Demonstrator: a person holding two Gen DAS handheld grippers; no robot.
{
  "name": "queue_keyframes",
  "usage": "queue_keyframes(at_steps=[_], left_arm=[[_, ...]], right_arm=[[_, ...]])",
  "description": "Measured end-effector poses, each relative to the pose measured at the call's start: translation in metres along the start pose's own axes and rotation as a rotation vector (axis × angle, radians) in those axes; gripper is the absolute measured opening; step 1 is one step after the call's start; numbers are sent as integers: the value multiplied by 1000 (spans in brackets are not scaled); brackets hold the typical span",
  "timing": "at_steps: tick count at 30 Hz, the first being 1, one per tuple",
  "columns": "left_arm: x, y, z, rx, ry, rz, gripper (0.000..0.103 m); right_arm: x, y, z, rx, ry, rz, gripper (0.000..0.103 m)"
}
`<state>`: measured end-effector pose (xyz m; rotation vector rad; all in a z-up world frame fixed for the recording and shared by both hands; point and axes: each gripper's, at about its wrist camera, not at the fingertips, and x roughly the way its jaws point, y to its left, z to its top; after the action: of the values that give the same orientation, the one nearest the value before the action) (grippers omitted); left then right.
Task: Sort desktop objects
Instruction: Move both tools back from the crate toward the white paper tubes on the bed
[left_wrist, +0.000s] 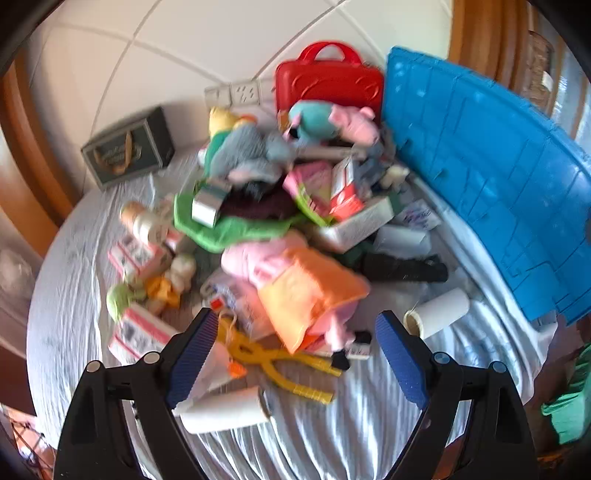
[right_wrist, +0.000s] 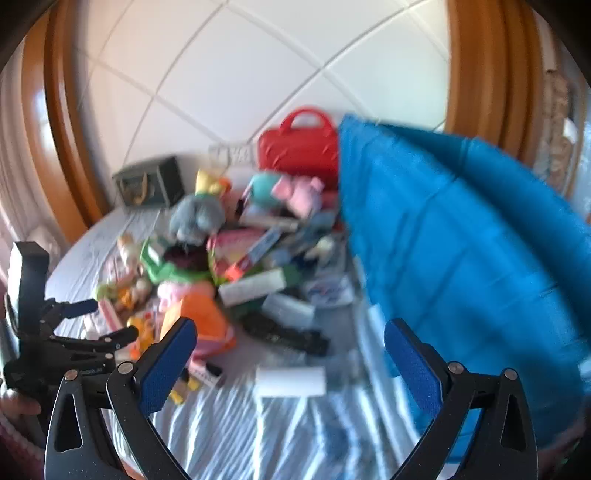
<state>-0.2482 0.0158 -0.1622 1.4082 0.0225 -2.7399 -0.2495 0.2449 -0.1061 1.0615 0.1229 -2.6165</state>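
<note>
A pile of mixed objects lies on a table with a striped cloth (left_wrist: 332, 424): plush toys (left_wrist: 251, 147), boxes, a green cloth (left_wrist: 236, 229), an orange and pink soft item (left_wrist: 306, 288), a yellow plastic tool (left_wrist: 273, 354), a black item (left_wrist: 402, 267) and white paper rolls (left_wrist: 439, 312). My left gripper (left_wrist: 295, 354) is open and empty, above the near edge of the pile over the yellow tool. My right gripper (right_wrist: 291, 365) is open and empty, above a white roll (right_wrist: 291, 380). The left gripper also shows in the right wrist view (right_wrist: 96, 321).
A large blue plastic bin (left_wrist: 491, 177) stands tilted at the right of the table, close to my right gripper (right_wrist: 461, 258). A red case (left_wrist: 328, 85) stands against the tiled wall. A dark box (left_wrist: 129, 147) sits at the back left.
</note>
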Motion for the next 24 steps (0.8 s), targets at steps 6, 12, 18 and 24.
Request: queue_keyframes(at_steps=[6, 12, 18, 24], left_arm=[[34, 21, -25, -58, 95, 1, 88], [75, 26, -50, -116, 216, -18, 88], [98, 18, -64, -128, 272, -2, 88], [81, 35, -77, -140, 268, 55, 88]], right_arm=[[62, 10, -30, 2, 153, -5, 103], [114, 2, -64, 42, 306, -15, 103], [139, -6, -82, 42, 381, -23, 103], [148, -8, -84, 54, 403, 2, 103]])
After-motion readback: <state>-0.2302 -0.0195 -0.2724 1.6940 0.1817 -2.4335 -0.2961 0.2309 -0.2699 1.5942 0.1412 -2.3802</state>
